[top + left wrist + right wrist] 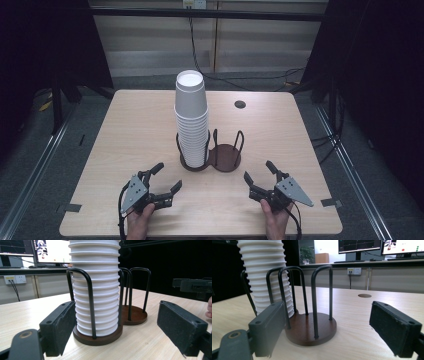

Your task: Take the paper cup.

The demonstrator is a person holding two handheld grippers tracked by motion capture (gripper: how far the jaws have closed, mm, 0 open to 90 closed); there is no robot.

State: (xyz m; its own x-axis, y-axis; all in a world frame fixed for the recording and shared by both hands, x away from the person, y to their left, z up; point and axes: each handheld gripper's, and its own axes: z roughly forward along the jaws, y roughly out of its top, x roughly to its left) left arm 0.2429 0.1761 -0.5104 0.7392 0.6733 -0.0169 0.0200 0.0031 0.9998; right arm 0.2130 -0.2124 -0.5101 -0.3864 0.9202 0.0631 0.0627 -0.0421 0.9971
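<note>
A tall stack of white foam cups (191,117) stands in the left half of a dark brown double holder with black wire hoops (226,157); the right half holds nothing. My left gripper (168,176) sits near the table's front left, open, with nothing between its jaws. It faces the cup stack (96,290) from a short way off. My right gripper (258,170) is at the front right, also open and holding nothing. It faces the bare holder base (308,331), with the cup stack (265,275) behind at the left. A hand holds each gripper.
The light wooden table (130,135) has a round cable hole (240,104) at the back right. Dark tape marks sit at its front corners. Cables run over the floor behind the table. Monitors (51,251) stand on a desk beyond.
</note>
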